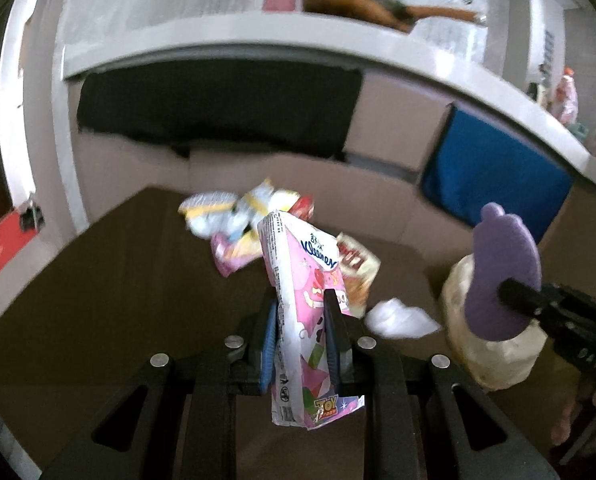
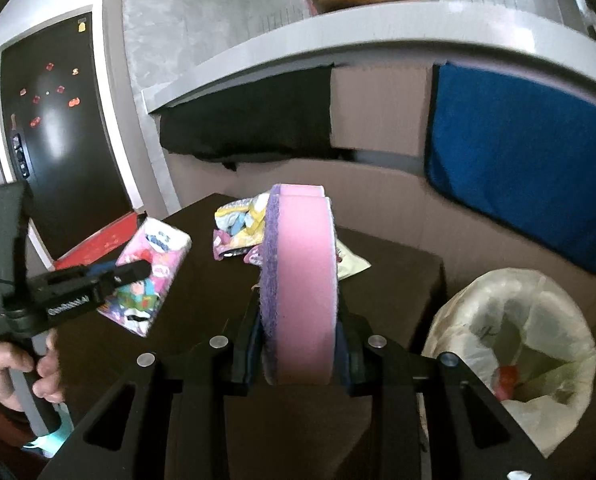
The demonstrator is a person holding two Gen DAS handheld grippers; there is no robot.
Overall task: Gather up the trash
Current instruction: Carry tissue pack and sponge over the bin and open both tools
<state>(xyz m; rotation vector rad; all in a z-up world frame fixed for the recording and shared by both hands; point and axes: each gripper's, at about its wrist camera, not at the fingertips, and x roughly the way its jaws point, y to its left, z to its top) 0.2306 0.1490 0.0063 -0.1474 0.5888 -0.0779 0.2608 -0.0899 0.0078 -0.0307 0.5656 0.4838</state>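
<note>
My left gripper is shut on a pink Kleenex tissue packet, held upright above the dark brown table. The right wrist view shows that packet at left in the left gripper. My right gripper is shut on a pink and purple sponge standing on edge. Its purple side also shows in the left wrist view at the right, clamped by the right gripper. A pile of crumpled wrappers lies at the table's far end. A white tissue wad lies nearer.
A bin lined with a pale plastic bag stands off the table's right edge, something red inside. Behind are a white counter, a black cloth and a blue panel. A person's hand grips the left handle.
</note>
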